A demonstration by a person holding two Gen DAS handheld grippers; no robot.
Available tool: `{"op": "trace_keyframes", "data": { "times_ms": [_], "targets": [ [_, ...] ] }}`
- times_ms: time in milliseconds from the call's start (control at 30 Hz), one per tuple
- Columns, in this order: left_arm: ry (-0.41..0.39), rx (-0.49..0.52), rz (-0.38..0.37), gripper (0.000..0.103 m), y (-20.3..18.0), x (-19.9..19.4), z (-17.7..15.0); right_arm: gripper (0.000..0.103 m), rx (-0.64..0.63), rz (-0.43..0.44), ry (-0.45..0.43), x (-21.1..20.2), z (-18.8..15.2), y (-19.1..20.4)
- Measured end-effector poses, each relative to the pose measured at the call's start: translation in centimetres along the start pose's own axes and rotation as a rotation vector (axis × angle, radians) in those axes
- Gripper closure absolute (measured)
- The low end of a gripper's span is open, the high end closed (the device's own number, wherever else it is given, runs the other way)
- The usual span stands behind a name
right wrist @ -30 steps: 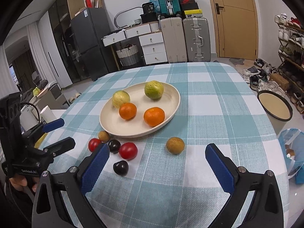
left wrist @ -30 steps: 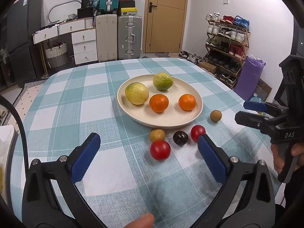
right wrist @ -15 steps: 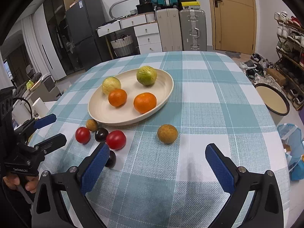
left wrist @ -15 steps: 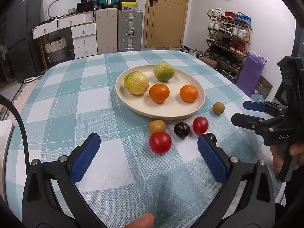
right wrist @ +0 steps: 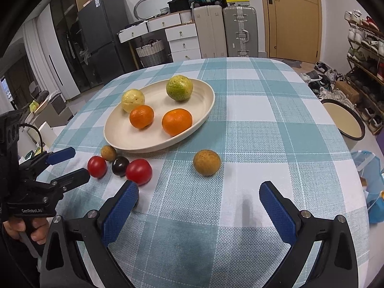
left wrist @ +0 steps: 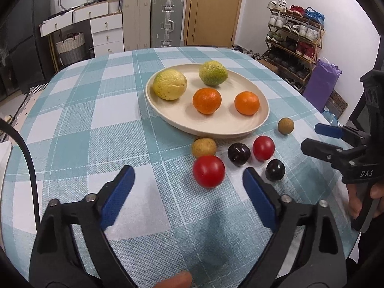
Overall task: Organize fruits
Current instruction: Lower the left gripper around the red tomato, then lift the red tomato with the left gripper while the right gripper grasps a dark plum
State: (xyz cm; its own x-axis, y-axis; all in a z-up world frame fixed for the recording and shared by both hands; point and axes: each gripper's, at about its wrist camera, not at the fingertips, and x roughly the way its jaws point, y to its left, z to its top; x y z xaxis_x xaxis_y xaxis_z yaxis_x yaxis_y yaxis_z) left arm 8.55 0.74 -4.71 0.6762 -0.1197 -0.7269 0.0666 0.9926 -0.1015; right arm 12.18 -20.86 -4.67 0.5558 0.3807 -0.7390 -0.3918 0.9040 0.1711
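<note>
Checked table with fruit

Checked cloth covers the table [left wrist: 72, 124]. Near its middle sits my plate [left wrist: 262, 117] with two oranges, a yellow fruit and a green fruit. Small fruits lie close to the near edge. My left gripper [left wrist: 188, 182] is closing, nothing pinched yet; a red tomato [left wrist: 208, 171] sits just ahead between its fingers. My right gripper [right wrist: 199, 196] is spread wide, empty, behind a brown fruit [right wrist: 207, 162].

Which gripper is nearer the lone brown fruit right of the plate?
Right. The right gripper faces the brown fruit just ahead, jaws open. The left gripper, jaws closing on nothing, sits by the red tomato.
</note>
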Motion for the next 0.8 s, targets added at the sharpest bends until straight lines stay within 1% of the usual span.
{"op": "trace_keyframes", "data": {
  "times_ms": [33, 133, 267, 333, 433, 567, 633, 667, 733, 800],
  "targets": [
    [0.012, 0.006, 0.000, 0.024, -0.1, 0.3, 0.0, 0.000, 0.003, 0.001, -0.001, -0.1, 0.0, -0.1],
    [0.036, 0.027, -0.007, 0.031, -0.6, 0.8, 0.0, 0.000, 0.015, -0.003, -0.004, -0.2, 0.2, -0.5],
    [0.047, 0.038, -0.037, 0.038, -1.0, 1.1, 0.0, 0.000, 0.030, -0.005, -0.007, -0.2, 0.3, -0.9],
    [0.061, 0.049, -0.039, 0.048, -1.3, 1.4, 0.0, 0.000, 0.032, -0.006, -0.007, -0.2, 0.3, -1.0],
    [0.076, 0.050, -0.043, 0.054, -1.4, 1.8, 0.0, 0.000, 0.032, -0.008, -0.006, -0.2, 0.3, -1.0],
    [0.072, 0.041, -0.065, 0.057, -1.2, 1.8, 0.0, 0.000, 0.030, -0.007, -0.006, -0.2, 0.2, -0.9],
    [0.068, 0.042, -0.066, 0.064, -1.3, 1.8, 0.0, 0.000, 0.028, -0.007, -0.003, -0.2, 0.2, -0.9],
    [0.067, 0.043, -0.064, 0.065, -1.3, 1.8, 0.1, 0.000, 0.027, -0.008, -0.003, -0.2, 0.2, -0.9],
    [0.068, 0.045, -0.070, 0.075, -1.4, 1.8, 0.1, 0.000, 0.025, -0.009, -0.001, -0.1, 0.1, -0.9],
    [0.066, 0.042, -0.074, 0.075, -1.3, 1.7, 0.1, 0.000, 0.025, -0.005, 0.000, -0.1, 0.1, -0.9]
  ]
}}
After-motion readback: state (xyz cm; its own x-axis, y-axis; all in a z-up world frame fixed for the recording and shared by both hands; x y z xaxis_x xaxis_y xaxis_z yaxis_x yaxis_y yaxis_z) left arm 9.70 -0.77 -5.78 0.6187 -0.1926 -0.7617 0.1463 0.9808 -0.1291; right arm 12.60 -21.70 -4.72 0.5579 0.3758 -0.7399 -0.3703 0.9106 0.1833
